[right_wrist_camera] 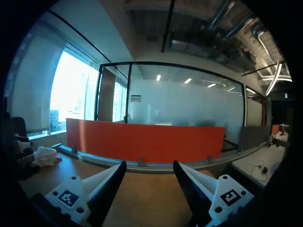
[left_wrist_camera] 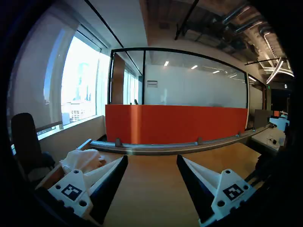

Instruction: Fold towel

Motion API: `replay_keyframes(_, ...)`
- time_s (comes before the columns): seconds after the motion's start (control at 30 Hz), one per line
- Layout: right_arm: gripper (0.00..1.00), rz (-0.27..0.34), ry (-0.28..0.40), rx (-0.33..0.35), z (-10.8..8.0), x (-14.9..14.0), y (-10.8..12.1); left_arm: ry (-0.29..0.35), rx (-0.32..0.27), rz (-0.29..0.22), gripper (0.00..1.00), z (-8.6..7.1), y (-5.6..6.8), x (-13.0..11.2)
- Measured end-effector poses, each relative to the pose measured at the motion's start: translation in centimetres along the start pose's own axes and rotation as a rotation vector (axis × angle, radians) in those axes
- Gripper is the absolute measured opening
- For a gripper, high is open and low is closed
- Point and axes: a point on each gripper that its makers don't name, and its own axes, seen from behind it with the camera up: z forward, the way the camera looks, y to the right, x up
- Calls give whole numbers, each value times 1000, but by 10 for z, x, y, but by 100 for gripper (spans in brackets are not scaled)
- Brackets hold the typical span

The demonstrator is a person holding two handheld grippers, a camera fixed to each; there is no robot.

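The left gripper [left_wrist_camera: 152, 156] is hanging over the wooden desk [left_wrist_camera: 151, 193] with its two fingers spread wide, and nothing is sitting between them. The towel [left_wrist_camera: 81, 159] is lying in a crumpled white heap on the desk's left side, just past this gripper's left-hand finger, which is covering its near edge. I cannot tell whether cloth and finger are touching.

In the right gripper view, the right gripper [right_wrist_camera: 149, 162] is also gaping wide, with bare desk [right_wrist_camera: 151, 200] showing between its fingers. From here the towel [right_wrist_camera: 44, 156] is sitting well off to the left, bunched up and unfolded, apart from both fingers.

An orange partition [left_wrist_camera: 174, 123] is running along the far edge of the desk, with a metal rail at its foot, and it is showing in the right gripper view too [right_wrist_camera: 151, 140]. A glass wall [left_wrist_camera: 197, 87] is rising behind it, reflecting ceiling lights. Daylight is pouring through a big window [left_wrist_camera: 77, 87] on the left, and a black chair [left_wrist_camera: 24, 140] is standing beside the desk below it. Off to the right, a white desk [right_wrist_camera: 257, 162] is carrying some small items too tiny to make out.
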Motion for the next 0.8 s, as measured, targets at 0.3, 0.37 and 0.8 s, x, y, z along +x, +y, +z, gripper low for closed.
replay_keyframes(0.3, 95, 7, -3, 0, 1, 3, -6, -1, -1, 16, 96, -1, 0, -5)
replay_keyframes(0.37, 95, 8, -3, 2, 1, 3, -8, -2, -3, 17, 96, -2, 1, -7)
replay_keyframes(0.8, 95, 15, -13, 39, -2, 0, -31, 6, -18, 36, 96, 1, 3, -32)
